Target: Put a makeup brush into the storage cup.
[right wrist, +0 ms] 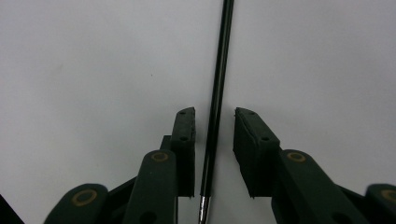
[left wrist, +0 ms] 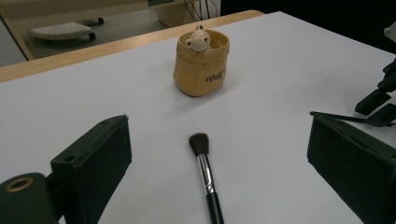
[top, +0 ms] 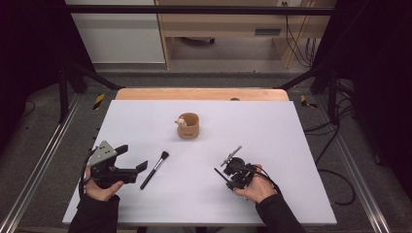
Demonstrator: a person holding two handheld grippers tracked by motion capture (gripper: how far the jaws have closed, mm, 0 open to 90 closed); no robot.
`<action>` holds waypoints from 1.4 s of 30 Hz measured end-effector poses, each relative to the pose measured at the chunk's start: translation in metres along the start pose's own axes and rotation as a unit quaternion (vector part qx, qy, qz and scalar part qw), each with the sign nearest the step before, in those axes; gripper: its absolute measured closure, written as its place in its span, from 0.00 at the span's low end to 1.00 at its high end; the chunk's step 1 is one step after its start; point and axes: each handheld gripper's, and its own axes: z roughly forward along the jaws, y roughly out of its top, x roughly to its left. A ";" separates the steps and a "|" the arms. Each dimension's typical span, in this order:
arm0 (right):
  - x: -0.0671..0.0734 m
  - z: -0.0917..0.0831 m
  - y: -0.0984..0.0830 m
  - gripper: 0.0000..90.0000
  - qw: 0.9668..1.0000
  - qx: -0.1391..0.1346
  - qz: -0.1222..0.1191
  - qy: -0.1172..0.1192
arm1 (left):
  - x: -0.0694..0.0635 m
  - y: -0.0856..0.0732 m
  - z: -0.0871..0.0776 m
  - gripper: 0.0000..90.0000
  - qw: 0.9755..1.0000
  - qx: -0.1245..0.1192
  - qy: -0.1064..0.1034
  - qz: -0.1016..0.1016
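A white counter (top: 272, 131) with a strip of bare wood along its far edge stood inside a dark metal frame, on a grey floor where cables trailed at the right; beyond it were pale cabinets and a wooden desk. Near the middle of the counter sat a small tan cup (top: 188, 125) with a little pale figure (top: 181, 122) peeking over its rim. From the high view the left gripper (top: 132, 158) lay low at the near left, held in a hand, and a makeup brush (top: 154, 170) lay flat just to its right, bristles toward the cup. The left gripper view showed what the high view could not: dark lettering on the cup's side, the brush's silver ferrule, and its dark bristle tuft pointing at the cup. There the left fingers (left wrist: 93, 163) stood spread wide, the brush lying on the counter between them and touching neither. The right gripper (top: 227, 174) rested at the near right in the other hand, pointed down at the surface. The right gripper view looked straight along a thin black stick (right wrist: 217, 93), probably a slim brush handle, running away over the white surface. The right fingers (right wrist: 184, 140) were nearly together around it, with a sliver of gap on each side, so they appeared to bracket the stick rather than pinch it.
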 end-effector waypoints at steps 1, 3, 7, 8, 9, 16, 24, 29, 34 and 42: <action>0.000 0.001 0.000 0.79 1.000 0.004 0.002 0.000 | 0.000 0.000 0.000 0.06 1.000 0.001 0.000 0.000; 0.000 0.002 0.000 0.82 1.000 0.008 -0.002 -0.002 | 0.000 0.000 0.000 0.06 1.000 0.001 -0.001 0.001; 0.001 0.003 0.000 0.87 1.000 0.013 -0.004 0.000 | 0.000 0.000 0.000 0.06 1.000 0.002 -0.001 0.002; 0.001 0.003 0.000 0.88 1.000 0.013 -0.003 0.000 | -0.001 0.000 0.000 0.06 1.000 0.002 -0.001 0.002; 0.001 0.003 0.000 0.89 1.000 0.013 -0.006 0.000 | -0.001 0.000 0.000 0.06 1.000 0.002 -0.001 0.002; 0.000 0.003 0.000 0.95 1.000 0.019 0.004 0.004 | -0.002 0.000 0.002 0.06 1.000 0.005 -0.002 0.004; -0.001 0.003 0.001 0.95 1.000 0.020 0.006 0.010 | -0.004 0.001 0.002 0.06 1.000 0.006 -0.005 0.006; -0.002 -0.002 0.000 0.95 1.000 0.007 0.009 0.016 | -0.006 0.002 0.002 0.06 1.000 0.006 -0.007 0.013; -0.005 -0.016 -0.001 0.95 0.999 -0.019 0.010 0.030 | -0.009 0.004 0.003 0.07 1.000 0.008 -0.014 0.019; -0.011 -0.037 0.001 0.95 0.997 -0.067 0.005 0.034 | -0.018 0.010 0.010 0.07 0.999 0.022 -0.028 0.039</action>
